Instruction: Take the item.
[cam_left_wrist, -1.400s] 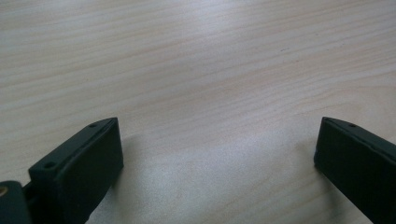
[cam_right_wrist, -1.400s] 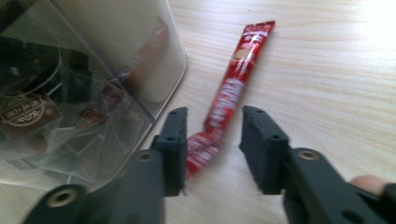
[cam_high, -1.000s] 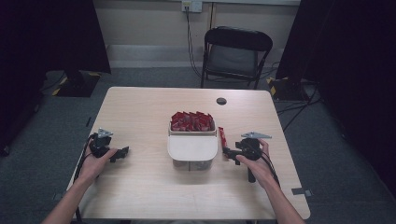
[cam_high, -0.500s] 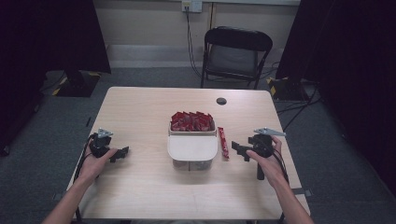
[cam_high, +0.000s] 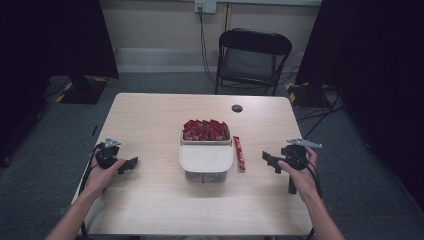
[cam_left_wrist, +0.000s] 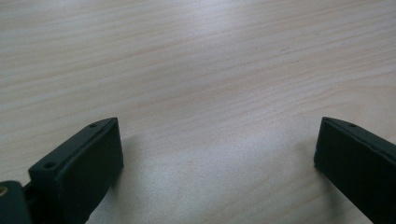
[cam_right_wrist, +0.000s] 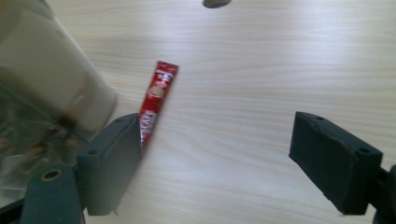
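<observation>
A clear box (cam_high: 206, 158) with a cream lid half slid on stands mid-table, its far half packed with red sachets (cam_high: 205, 129). One red sachet (cam_high: 239, 152) (cam_right_wrist: 155, 98) lies flat on the wood just right of the box. My right gripper (cam_high: 270, 162) (cam_right_wrist: 217, 161) rests open on the table to the right of that sachet, jaws wide apart and empty. My left gripper (cam_high: 129, 163) (cam_left_wrist: 217, 163) sits open near the left edge, with bare wood between its jaws.
A small dark round disc (cam_high: 237, 108) (cam_right_wrist: 215, 3) lies on the far side of the table (cam_high: 150, 115). A black folding chair (cam_high: 252, 57) stands beyond the far edge. Dark curtains flank the room on both sides.
My right gripper has drawn back to the right, away from the box, leaving the red sachet lying beside it. The left gripper has stayed put.
</observation>
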